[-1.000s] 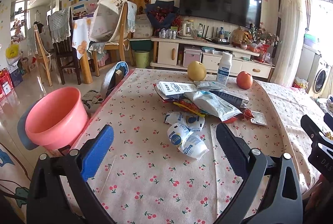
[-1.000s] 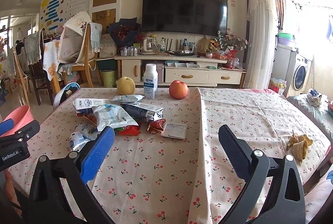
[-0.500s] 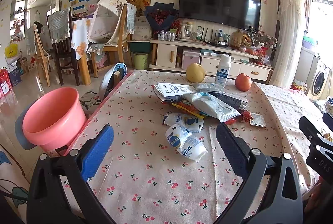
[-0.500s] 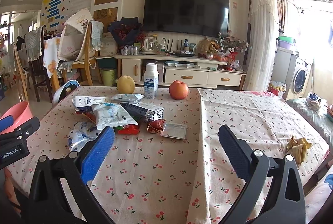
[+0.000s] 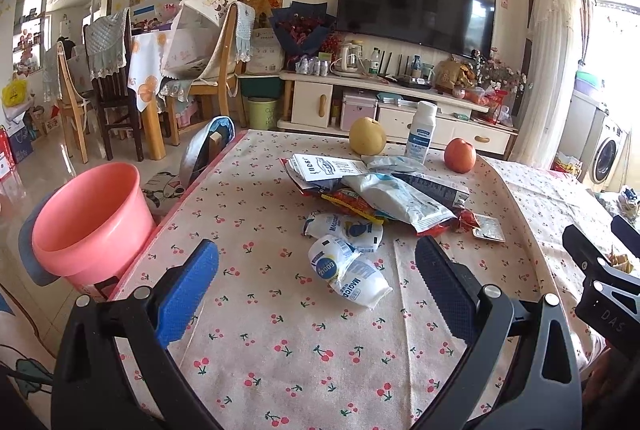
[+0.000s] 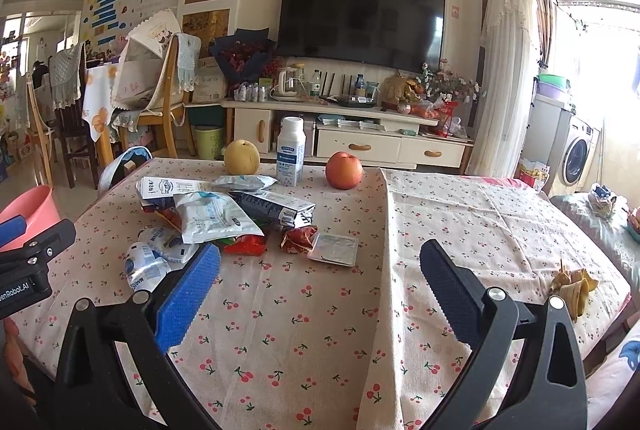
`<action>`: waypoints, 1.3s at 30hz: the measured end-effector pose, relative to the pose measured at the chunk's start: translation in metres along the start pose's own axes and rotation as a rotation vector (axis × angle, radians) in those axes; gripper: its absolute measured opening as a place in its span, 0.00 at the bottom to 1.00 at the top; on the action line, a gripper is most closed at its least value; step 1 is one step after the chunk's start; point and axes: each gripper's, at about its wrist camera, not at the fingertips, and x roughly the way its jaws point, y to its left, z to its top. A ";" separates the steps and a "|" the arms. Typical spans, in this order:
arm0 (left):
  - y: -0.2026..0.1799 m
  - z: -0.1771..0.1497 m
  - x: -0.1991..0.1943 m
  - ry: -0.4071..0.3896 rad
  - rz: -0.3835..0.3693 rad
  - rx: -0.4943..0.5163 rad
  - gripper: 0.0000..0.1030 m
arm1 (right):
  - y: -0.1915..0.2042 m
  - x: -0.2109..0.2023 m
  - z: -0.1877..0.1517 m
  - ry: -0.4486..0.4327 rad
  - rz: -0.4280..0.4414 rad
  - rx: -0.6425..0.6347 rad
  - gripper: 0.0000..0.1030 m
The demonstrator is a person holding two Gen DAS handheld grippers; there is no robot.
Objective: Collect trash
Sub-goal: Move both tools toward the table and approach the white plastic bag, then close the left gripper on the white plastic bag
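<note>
Wrappers point(image 5: 384, 190) lie heaped mid-table on the cherry cloth point(image 5: 280, 334), before a pear point(image 5: 367, 136), bottle point(image 5: 420, 132) and apple point(image 5: 460, 155). Both the left gripper point(image 5: 316, 286) and right gripper point(image 6: 320, 282) gape wide, holding nothing, above the cloth. Only the left view shows the whole pink bucket point(image 5: 90, 218) beside the table; only the right shows a peel point(image 6: 574, 286) near the table's right edge.

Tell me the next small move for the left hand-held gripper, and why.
Probably ease the left hand-held gripper forward and down onto the nearest crumpled white wrapper. Its jaws are open and empty, that wrapper lies straight ahead between them, loose from the pile, and the pink bucket waits just left of the table.
</note>
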 end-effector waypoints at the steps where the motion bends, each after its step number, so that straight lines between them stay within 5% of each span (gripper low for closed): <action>1: 0.000 -0.001 0.002 0.007 -0.008 -0.003 0.96 | 0.000 0.002 0.000 0.006 0.008 0.000 0.96; 21: -0.006 -0.015 0.072 0.208 -0.053 0.052 0.96 | -0.031 0.076 0.001 0.241 0.262 0.202 0.96; 39: -0.032 -0.019 0.128 0.306 -0.020 0.022 0.95 | -0.032 0.172 0.003 0.400 0.221 0.110 0.96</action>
